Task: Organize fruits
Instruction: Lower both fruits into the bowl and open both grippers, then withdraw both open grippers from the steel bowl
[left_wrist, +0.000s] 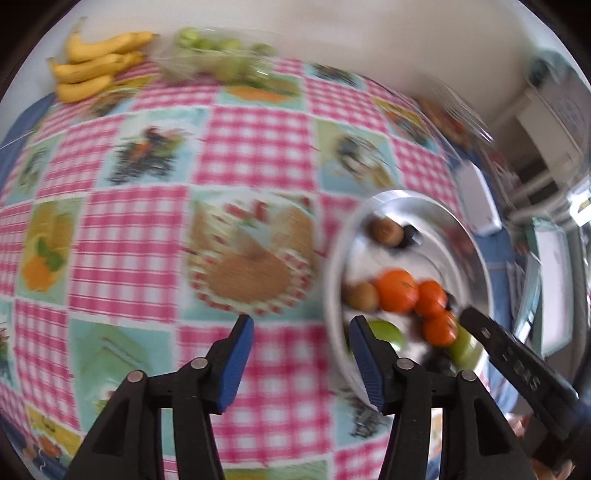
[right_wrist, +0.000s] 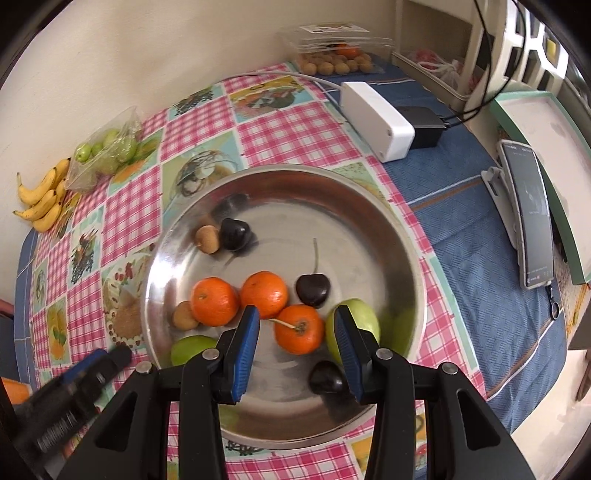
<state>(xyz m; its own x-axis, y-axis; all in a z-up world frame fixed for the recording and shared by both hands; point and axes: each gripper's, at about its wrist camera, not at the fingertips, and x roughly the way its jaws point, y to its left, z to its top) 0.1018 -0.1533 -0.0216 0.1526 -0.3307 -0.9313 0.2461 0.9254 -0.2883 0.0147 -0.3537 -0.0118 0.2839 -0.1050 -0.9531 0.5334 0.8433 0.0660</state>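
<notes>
You see a steel bowl (right_wrist: 369, 206) holding three oranges (right_wrist: 264, 293) clustered at centre, two small brown fruits (right_wrist: 207, 239), three dark cherries (right_wrist: 312, 290) and green apples (right_wrist: 364, 321) at the near rim. Bananas (right_wrist: 42, 201) and a bag of green fruit (right_wrist: 107, 149) lie by the wall.
</notes>
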